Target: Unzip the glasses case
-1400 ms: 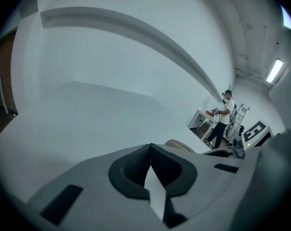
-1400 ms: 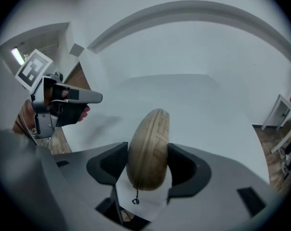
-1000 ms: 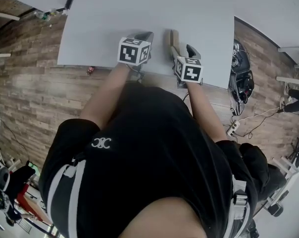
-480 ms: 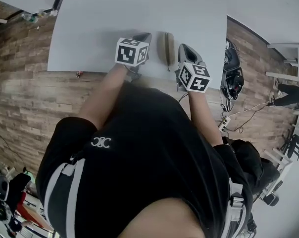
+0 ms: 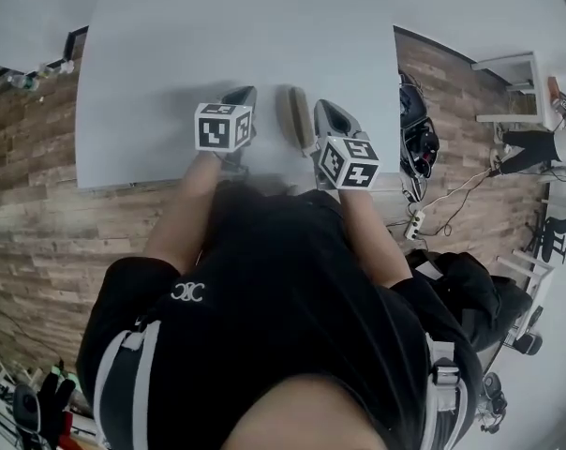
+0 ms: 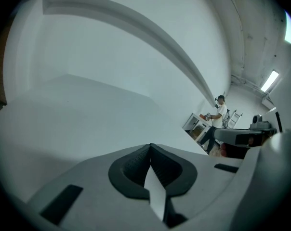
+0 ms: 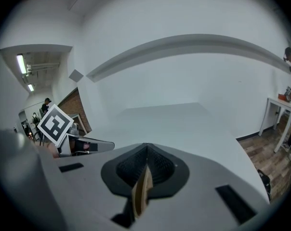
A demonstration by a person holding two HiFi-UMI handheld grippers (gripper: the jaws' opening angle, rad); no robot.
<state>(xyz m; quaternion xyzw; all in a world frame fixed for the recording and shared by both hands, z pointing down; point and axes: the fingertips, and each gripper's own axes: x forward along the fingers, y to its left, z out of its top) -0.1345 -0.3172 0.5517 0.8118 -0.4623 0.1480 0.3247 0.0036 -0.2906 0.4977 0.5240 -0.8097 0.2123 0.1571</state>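
The glasses case (image 5: 295, 118) is a tan oblong lying on the white table (image 5: 152, 73), near its front edge and between my two grippers. My left gripper (image 5: 243, 97) is just left of the case, apart from it, and its jaws are shut with nothing in them (image 6: 150, 146). My right gripper (image 5: 320, 111) is held just right of the case and clear of it. Its jaws are shut too (image 7: 146, 146), and only a tan sliver shows through the slot below the pads. The left gripper's marker cube (image 7: 55, 123) shows in the right gripper view.
The table's front edge (image 5: 142, 178) runs just behind both grippers, with wooden floor (image 5: 39, 223) below. Dark bags and cables (image 5: 417, 143) lie on the floor at the table's right end, beside a power strip (image 5: 413, 224). A person (image 6: 217, 117) stands far off.
My right gripper, which was around the case, has let it go, shut its jaws and lifted off to the right. The case now lies free. The left gripper has shifted slightly.
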